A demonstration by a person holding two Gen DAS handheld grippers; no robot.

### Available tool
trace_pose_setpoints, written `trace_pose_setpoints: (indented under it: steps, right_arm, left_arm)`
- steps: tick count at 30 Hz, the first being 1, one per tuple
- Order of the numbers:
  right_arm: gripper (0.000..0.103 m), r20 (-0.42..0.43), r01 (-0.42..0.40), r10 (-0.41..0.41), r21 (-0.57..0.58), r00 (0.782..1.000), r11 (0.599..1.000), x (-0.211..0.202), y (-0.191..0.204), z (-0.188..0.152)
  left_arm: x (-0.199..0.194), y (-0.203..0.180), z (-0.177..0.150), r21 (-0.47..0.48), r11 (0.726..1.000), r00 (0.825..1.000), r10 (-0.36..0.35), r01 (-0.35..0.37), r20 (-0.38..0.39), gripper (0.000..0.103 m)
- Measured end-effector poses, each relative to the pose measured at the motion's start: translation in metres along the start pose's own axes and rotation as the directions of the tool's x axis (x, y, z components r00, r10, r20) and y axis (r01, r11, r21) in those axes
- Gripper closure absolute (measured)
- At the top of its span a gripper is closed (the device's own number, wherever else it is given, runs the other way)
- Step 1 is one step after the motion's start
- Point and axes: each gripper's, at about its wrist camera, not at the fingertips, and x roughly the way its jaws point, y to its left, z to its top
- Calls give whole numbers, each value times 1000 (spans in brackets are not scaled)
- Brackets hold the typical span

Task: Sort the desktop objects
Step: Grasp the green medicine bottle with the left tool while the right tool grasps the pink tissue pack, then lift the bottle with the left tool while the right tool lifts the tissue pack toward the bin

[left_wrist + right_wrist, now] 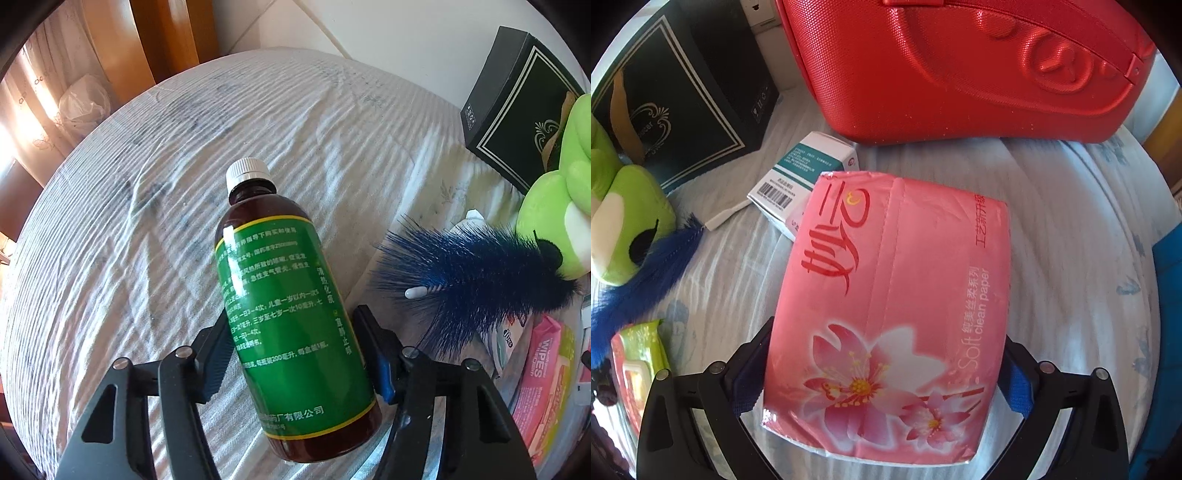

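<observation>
L gripper (299, 354) clamped on green-label bottle (291, 314), cap at 12 o'clock. R gripper (882, 373) clamped on pink tissue pack (894, 317); red case (960, 66) at 12.

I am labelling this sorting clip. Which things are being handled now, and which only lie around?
In hand:
- brown bottle, in left gripper
- pink tissue pack, in right gripper

Lying about:
- blue brush
- green plush
- black box
- red case
- wipes pack
</observation>
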Motion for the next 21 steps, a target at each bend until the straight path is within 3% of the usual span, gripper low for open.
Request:
trace_pose_setpoints:
  steps: [1,2,10,21]
  right_arm:
    - [0,3,11,-11,-9,1000,1000,0,1,0]
    - [7,7,31,-31,-22,1000,999,0,3,-1]
    - [10,25,32,-31,-39,999,999,-15,-4,-15]
    - [10,93,12,-5,-71,996,997,-93,-13,-65]
  left_arm:
    - [0,-1,-1,0,1000,1000,-1,1,2,43]
    - [0,0,-1,1,1000,1000,-2,2,4,43]
    - [-9,-2,-9,35,999,999,6,-8,39,48]
    - [-68,13,-47,50,998,994,-39,34,98,52]
